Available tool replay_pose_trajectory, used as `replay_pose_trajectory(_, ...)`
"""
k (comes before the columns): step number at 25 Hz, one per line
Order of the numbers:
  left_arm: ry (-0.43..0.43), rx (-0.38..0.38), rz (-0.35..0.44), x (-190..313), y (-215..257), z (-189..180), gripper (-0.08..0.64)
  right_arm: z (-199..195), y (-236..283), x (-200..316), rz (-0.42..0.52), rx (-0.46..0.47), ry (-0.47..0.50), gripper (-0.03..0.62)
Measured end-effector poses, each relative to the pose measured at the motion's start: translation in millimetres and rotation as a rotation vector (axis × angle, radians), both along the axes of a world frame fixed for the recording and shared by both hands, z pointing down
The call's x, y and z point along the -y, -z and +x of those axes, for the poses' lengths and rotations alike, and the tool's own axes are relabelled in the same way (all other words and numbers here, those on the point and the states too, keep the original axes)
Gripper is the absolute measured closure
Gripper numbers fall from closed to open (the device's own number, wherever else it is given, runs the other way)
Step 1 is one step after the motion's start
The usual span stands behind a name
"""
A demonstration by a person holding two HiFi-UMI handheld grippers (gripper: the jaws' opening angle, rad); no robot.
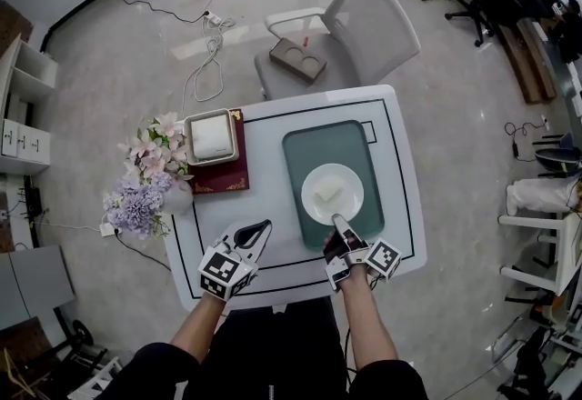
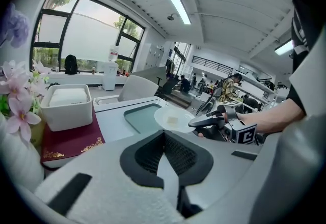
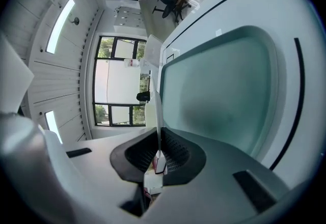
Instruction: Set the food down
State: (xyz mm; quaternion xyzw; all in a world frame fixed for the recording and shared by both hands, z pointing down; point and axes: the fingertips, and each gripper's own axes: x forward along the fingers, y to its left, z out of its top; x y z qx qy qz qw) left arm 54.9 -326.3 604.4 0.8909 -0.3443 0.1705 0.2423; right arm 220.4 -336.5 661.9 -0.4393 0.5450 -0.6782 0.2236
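Note:
A white plate (image 1: 332,194) carrying a pale piece of food (image 1: 327,193) is over the teal tray (image 1: 314,148) on the white table (image 1: 273,121). My right gripper (image 1: 338,224) is shut on the plate's near rim. In the right gripper view the plate (image 3: 157,108) runs edge-on between the pads, with the tray (image 3: 219,90) beyond. Whether the plate rests on the tray I cannot tell. My left gripper (image 1: 253,233) is shut on nothing, low over the table's near left part. The left gripper view shows the plate (image 2: 175,117) and right gripper (image 2: 211,118).
A vase of pink and purple flowers (image 1: 150,180) stands at the table's left edge. Beside it a white box (image 1: 211,136) sits on a red book (image 1: 221,175). A grey chair (image 1: 350,30) with a brown object (image 1: 297,59) on its seat stands beyond the table.

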Motion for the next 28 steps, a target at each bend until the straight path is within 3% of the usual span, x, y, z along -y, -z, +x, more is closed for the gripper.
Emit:
replay_pose_trajectory(9, 0.036, 0.038, -0.018, 0.1, -6.8, -9.5, 0.554, 2.0, -37.9, 28.0, -0.041, 0.005, 0.026, 0.574)
replay_pose_trajectory(16, 0.071, 0.044, -0.037, -1.3, -12.8, -17.8, 0.554, 9.0, -60.3, 36.1, -0.103, 0.021, -0.009, 0.574)
replay_pose_trajectory(28, 0.085, 0.009, -0.056, 4.5, -13.5, -15.8, 0.554, 12.8, -70.4, 34.4, -0.180, -0.007, -0.038, 0.571)
